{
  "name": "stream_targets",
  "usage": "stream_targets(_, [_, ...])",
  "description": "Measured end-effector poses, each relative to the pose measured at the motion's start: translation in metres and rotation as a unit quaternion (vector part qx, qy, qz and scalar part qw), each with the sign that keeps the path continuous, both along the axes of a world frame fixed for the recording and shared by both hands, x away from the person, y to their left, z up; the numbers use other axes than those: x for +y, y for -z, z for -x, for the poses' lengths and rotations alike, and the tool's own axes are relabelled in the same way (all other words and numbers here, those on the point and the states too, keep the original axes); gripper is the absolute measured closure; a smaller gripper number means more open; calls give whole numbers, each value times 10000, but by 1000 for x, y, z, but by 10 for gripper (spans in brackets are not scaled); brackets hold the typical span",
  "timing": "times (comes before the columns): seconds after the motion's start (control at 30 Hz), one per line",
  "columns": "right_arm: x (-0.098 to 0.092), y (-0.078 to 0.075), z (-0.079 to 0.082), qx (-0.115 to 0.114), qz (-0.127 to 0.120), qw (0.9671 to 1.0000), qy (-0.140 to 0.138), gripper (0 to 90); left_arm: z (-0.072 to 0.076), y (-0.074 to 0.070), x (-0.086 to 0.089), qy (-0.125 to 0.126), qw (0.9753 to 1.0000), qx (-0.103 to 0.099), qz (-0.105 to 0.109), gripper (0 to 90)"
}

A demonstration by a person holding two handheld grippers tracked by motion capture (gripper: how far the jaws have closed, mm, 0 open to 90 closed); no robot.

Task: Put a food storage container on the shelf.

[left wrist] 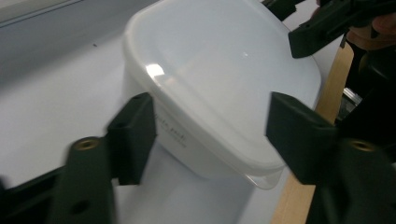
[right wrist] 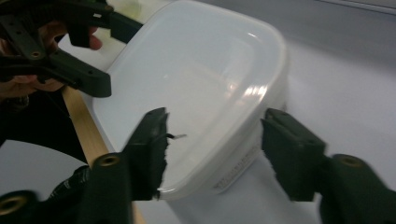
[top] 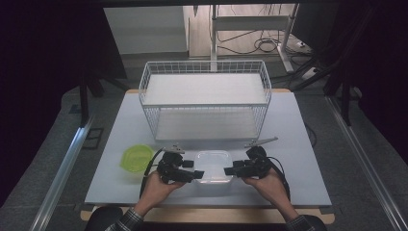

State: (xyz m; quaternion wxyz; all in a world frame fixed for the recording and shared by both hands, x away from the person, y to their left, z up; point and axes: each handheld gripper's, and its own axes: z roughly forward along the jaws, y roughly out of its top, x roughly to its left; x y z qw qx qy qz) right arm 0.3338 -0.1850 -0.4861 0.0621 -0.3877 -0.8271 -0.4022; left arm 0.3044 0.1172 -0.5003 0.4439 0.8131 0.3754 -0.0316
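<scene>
A translucent white plastic container (top: 214, 166) with its lid on stands near the table's front edge, between my two grippers. My left gripper (top: 198, 174) is at its left end, open; in the left gripper view its jaws straddle the near corner of the container (left wrist: 219, 60). My right gripper (top: 230, 170) is at the right end, also open, and its jaws straddle the container (right wrist: 196, 79) the same way. Nothing is clamped. Each gripper view also shows the other gripper (left wrist: 327, 23) (right wrist: 70, 70) at the box's far end.
A white wire basket (top: 204, 98) with two shelves stands behind the container at mid-table. A green bowl (top: 136, 158) sits left of my left hand. The white table (top: 288, 144) has a wooden front edge (left wrist: 327, 93) close to the container.
</scene>
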Motion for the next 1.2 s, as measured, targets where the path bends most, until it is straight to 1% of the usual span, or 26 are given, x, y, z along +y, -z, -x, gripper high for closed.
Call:
stream_targets(0.03, [-2,-2,1,36,-40,10000,37,500,1,-1,1,-12,10000,-23,-4,411])
stream_targets(0.1, [-5,-5,4,47,-67,9999,150,578,5,-3,1,-100,9999,-74,-18,467])
stream_targets(0.13, [-6,-7,5,76,-81,9998,186,602,6,-5,1,-162,9998,-128,-10,494])
stream_targets(0.2, [-8,-10,7,24,-113,9995,302,650,9,-7,2,-331,9992,-219,31,569])
stream_targets(0.23, [-8,-10,7,24,-113,9995,302,650,9,-7,2,-331,9992,-219,31,608])
stream_targets(0.27, [-10,-13,8,-39,-181,9990,419,695,10,-9,3,-430,9987,-284,60,629])
stream_targets(0.33, [-10,-13,8,-57,-201,9988,441,705,11,-9,3,-463,9984,-302,74,651])
stream_targets(0.37, [-10,-13,8,-68,-220,9986,467,715,12,-10,3,-529,9980,-319,130,651])
stream_targets(0.4, [-10,-14,9,-80,-258,9981,560,733,12,-10,4,-587,9976,-336,171,675])
stream_targets(0.43, [-10,-14,11,-144,-267,9977,598,747,13,-10,6,-654,9970,-333,244,694])
stream_targets(0.47, [-10,-15,13,-281,-276,9969,676,783,13,-10,7,-719,9964,-333,314,749])
stream_targets(0.5, [-10,-16,14,-345,-265,9965,712,785,13,-9,8,-742,9961,-333,327,768])
stream_targets(0.53, [-10,-16,14,-345,-265,9965,712,785,13,-9,8,-742,9961,-333,327,772])
stream_targets(0.57, [-8,-16,15,-497,-186,9961,699,786,12,-9,8,-784,9959,-320,326,772])
stream_targets(0.6, [-5,-17,18,-675,-119,9950,725,786,12,-8,9,-840,9955,-306,325,783])
stream_targets(0.63, [-3,-17,19,-758,-83,9945,724,786,11,-8,9,-855,9954,-315,306,786])
stream_targets(0.73, [0,-19,21,-941,-8,9929,722,786,12,-9,8,-889,9951,-376,207,787])
stream_targets(0.77, [1,-20,22,-1002,8,9923,729,786,12,-10,8,-892,9951,-380,217,787])
stream_targets(0.83, [1,-24,24,-1102,-8,9912,730,786,12,-13,8,-881,9950,-420,228,787])
stream_targets(0.97, [1,-32,27,-1312,-72,9887,717,787,13,-23,10,-879,9942,-579,200,787])
stream_targets(1.03, [1,-35,26,-1383,-127,9879,690,787,13,-28,11,-893,9937,-651,200,787])
stream_targets(1.13, [2,-42,23,-1403,-199,9876,672,787,11,-37,13,-915,9927,-752,231,787])
stream_targets(1.2, [3,-46,20,-1477,-284,9864,660,787,9,-43,15,-914,9922,-816,230,787])
